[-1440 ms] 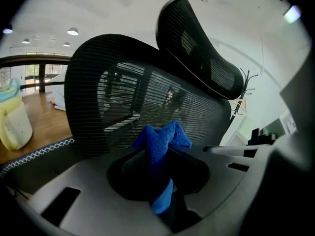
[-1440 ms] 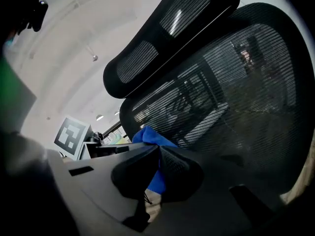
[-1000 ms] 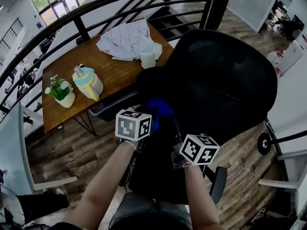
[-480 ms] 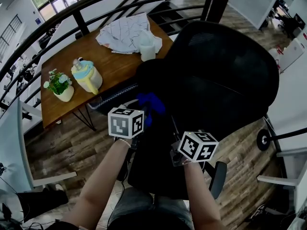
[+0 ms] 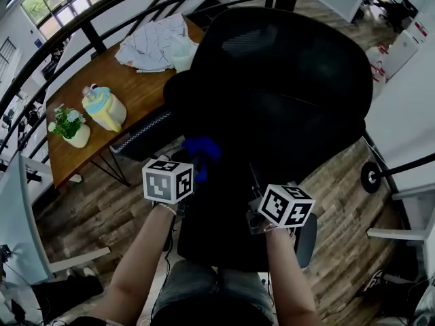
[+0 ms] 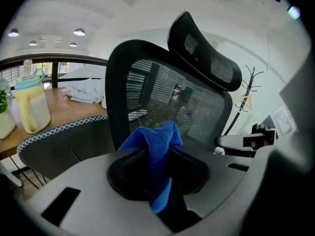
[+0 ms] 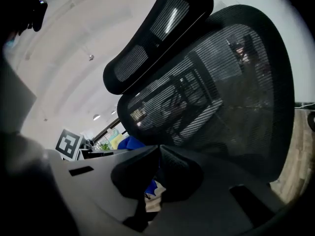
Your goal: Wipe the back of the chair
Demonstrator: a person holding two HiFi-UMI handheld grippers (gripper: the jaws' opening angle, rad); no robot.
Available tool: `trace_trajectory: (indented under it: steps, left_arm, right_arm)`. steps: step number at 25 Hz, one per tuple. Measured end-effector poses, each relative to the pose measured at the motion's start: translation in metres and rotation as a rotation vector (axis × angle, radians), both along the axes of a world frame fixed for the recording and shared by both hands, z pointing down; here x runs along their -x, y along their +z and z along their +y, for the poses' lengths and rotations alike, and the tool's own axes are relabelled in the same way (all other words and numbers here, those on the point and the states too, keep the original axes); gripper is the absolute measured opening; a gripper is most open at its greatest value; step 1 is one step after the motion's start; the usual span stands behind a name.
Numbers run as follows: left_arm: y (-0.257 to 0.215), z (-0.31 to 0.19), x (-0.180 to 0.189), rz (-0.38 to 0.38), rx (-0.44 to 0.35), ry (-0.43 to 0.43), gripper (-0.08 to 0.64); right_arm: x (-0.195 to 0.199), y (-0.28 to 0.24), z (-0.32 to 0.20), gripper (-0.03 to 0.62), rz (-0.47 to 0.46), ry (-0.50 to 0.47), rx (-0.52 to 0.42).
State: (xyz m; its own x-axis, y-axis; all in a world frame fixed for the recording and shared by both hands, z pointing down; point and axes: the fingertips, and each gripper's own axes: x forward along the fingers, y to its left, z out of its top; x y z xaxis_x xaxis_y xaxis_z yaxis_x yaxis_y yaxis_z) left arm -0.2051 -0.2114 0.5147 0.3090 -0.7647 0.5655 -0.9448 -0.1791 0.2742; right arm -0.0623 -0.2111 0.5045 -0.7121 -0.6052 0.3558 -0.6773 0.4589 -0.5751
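In the head view, over the last second the left tongs [image 5: 192, 160] and their blue cloth [image 5: 202, 148] have slid leftward in the picture, while the right tongs [image 5: 266, 208] sit at much the same spot. The black mesh chair back [image 5: 285, 80] now fills more of the upper frame, and the wooden surface [image 5: 129, 90] with its yellow jug [image 5: 103, 109], potted plant [image 5: 66, 125] and white fabric [image 5: 153, 43] has shifted toward the left edge. Both forearms reach forward side by side from the bottom of the frame, the left one further out. The cloth lies at the lower left edge of the chair back, though contact is hard to judge from here.

In the left gripper view, these tongs are clamped tight on the cloth, which bunches up above the jaws and hangs in a tail below them. It stands in front of the lower mesh, with the headrest [image 6: 206, 53] above.

In the right gripper view, the jaws are closed to a thin slit and grip nothing that can be made out. A small blue and pale patch shows low in the slit, possibly something beyond it. They aim up at the mesh, and the left tongs' marker cube [image 7: 69, 142] shows at the left.
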Motion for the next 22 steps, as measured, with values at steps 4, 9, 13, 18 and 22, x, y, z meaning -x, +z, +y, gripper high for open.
trace_trajectory:
  steps: [4, 9, 13, 18, 22]
  left_arm:
    - [0.011, 0.004, -0.036, 0.017, 0.024, 0.046, 0.086]
    - [0.022, 0.004, -0.102, 0.028, 0.051, 0.145, 0.086]
    - [0.027, -0.002, -0.157, 0.052, 0.062, 0.223, 0.086]
    - [0.032, -0.009, -0.230, 0.047, 0.070, 0.363, 0.086]
    - [0.040, -0.016, -0.279, 0.034, 0.086, 0.458, 0.086]
  right_arm:
    - [-0.037, 0.007, 0.004, 0.029, -0.005, 0.065, 0.014]
    - [-0.081, 0.016, 0.018, 0.029, 0.005, 0.115, 0.030]
    - [-0.117, 0.024, 0.022, 0.029, 0.004, 0.172, 0.044]
    - [-0.168, 0.032, 0.019, 0.029, -0.003, 0.268, 0.057]
    - [-0.203, 0.035, 0.016, 0.029, -0.007, 0.332, 0.058]
